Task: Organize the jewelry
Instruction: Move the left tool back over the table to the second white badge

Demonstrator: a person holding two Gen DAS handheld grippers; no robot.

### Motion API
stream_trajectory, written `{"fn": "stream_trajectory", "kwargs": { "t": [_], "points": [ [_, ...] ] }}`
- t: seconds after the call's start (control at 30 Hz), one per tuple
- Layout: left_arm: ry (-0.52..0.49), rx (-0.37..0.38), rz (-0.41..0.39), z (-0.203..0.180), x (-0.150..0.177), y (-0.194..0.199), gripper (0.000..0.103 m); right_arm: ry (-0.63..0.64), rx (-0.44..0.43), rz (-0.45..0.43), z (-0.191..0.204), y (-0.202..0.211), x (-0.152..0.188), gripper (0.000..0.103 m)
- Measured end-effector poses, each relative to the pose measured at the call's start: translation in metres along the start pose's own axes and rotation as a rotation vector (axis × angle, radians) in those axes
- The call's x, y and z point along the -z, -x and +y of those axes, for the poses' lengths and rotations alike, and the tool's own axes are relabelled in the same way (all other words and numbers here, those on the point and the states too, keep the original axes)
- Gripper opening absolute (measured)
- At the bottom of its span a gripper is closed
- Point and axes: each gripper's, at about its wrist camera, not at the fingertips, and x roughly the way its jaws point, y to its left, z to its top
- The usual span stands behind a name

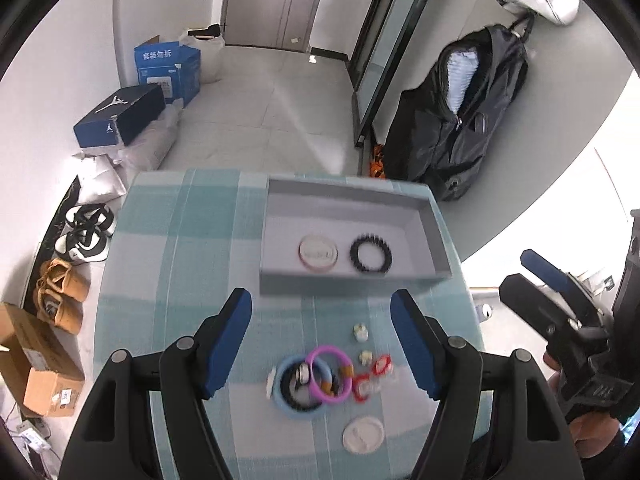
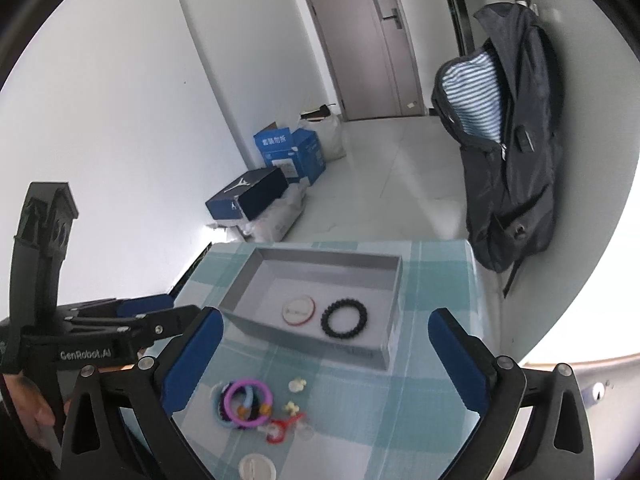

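Two pieces already lie in the grey tray (image 1: 430,236) ahead of your left hand-held gripper (image 1: 322,338): a round white case (image 1: 318,255) and a black beaded bracelet (image 1: 371,256), side by side and apart. Your left fingers are spread wide with nothing between them, above the checked counter (image 1: 180,264). Below them sits a blurred heap: a light-blue bangle (image 1: 298,390), a purple bangle (image 1: 328,374) overlapping it, red earrings (image 1: 372,376) just beside, and a white disc (image 1: 363,435) nearer you.

From the right wrist, your right hand-held gripper (image 2: 324,360) is likewise wide open and empty. The tray (image 2: 394,308) lies beyond its fingertips, holding the case (image 2: 298,309) and bracelet (image 2: 344,317); the heap's purple bangle (image 2: 249,400) lies near its left finger.
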Motion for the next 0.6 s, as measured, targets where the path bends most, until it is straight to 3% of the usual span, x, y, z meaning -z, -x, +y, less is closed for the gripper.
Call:
{"fn": "stream_trajectory", "kwargs": {
  "t": [0.27,0.6],
  "points": [
    [-0.028,-0.038,0.053,-0.012,0.046,-0.003,0.068,-0.034,0.022,0.049,-0.006,0.007,0.043,0.103],
    [-0.047,-0.050,0.167,-0.029,0.090,-0.025,0.068,-0.112,0.042,0.121,-0.020,0.006,0.067,0.103]
  ]
}}
